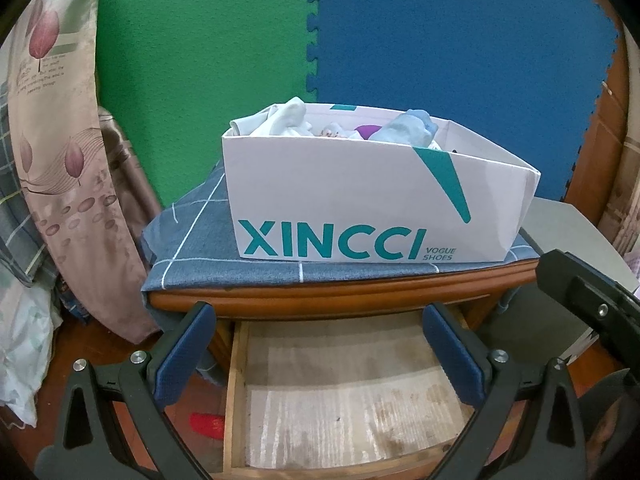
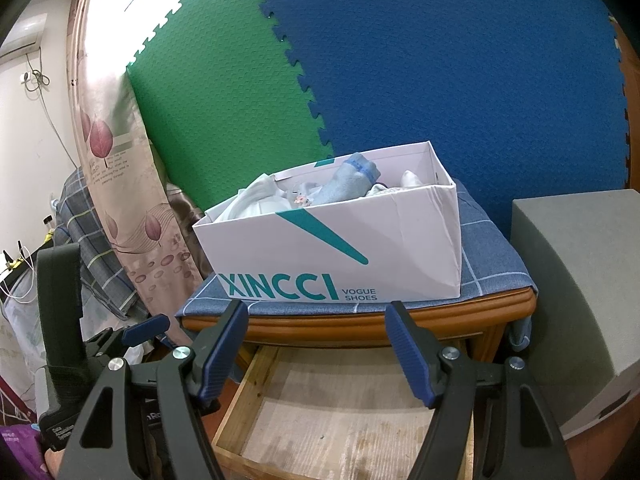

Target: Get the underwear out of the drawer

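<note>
The wooden drawer [image 1: 236, 400] is pulled open below the nightstand top; only its paper-lined bottom shows, with no garment on the part I see. It also shows in the right wrist view [image 2: 248, 396]. A white XINCCI shoe box [image 1: 360, 200] on the nightstand holds folded white and light blue garments [image 1: 412, 128]; the box [image 2: 380, 256] and garments [image 2: 352, 184] also show in the right wrist view. My left gripper [image 1: 320, 312] is open and empty above the drawer. My right gripper [image 2: 316, 308] is open and empty, in front of the nightstand edge.
A blue checked cloth [image 1: 192, 248] covers the nightstand top. A floral curtain [image 1: 60, 140] hangs at the left. Green and blue foam mats [image 1: 440, 40] line the wall. A grey block [image 2: 580, 280] stands at the right. The right gripper's body [image 1: 592, 308] shows in the left wrist view.
</note>
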Available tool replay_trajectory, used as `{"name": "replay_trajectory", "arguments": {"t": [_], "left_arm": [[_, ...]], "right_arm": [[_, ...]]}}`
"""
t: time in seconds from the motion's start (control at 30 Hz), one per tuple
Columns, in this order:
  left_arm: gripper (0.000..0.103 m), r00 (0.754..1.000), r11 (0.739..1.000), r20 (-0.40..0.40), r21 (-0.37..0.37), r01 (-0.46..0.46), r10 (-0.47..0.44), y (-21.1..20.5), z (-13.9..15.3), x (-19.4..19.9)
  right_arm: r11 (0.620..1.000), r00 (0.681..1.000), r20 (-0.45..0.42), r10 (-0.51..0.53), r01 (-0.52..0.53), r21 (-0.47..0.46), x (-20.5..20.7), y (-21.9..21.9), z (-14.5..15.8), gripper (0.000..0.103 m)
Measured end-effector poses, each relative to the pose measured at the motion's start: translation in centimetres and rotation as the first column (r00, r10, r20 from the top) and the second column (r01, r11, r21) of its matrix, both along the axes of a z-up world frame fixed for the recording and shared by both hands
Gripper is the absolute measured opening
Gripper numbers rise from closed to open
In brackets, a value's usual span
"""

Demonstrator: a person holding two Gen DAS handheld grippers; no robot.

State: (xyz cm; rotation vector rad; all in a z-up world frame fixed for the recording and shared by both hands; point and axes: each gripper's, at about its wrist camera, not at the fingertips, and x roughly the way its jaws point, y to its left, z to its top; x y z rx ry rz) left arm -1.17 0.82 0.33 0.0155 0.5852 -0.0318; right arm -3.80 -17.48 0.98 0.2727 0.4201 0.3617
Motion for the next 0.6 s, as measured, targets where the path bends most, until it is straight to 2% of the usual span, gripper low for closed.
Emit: {"name": "replay_trajectory", "arguments": {"t": [0.6], "left_arm": [[0.103, 1.000, 1.000, -0.026, -0.001, -0.013, 0.013, 0.36, -0.44, 0.33]], "right_arm": [[1.000, 1.000, -0.003, 0.004, -0.004, -0.006, 0.21, -0.06, -0.03, 0.073]]}}
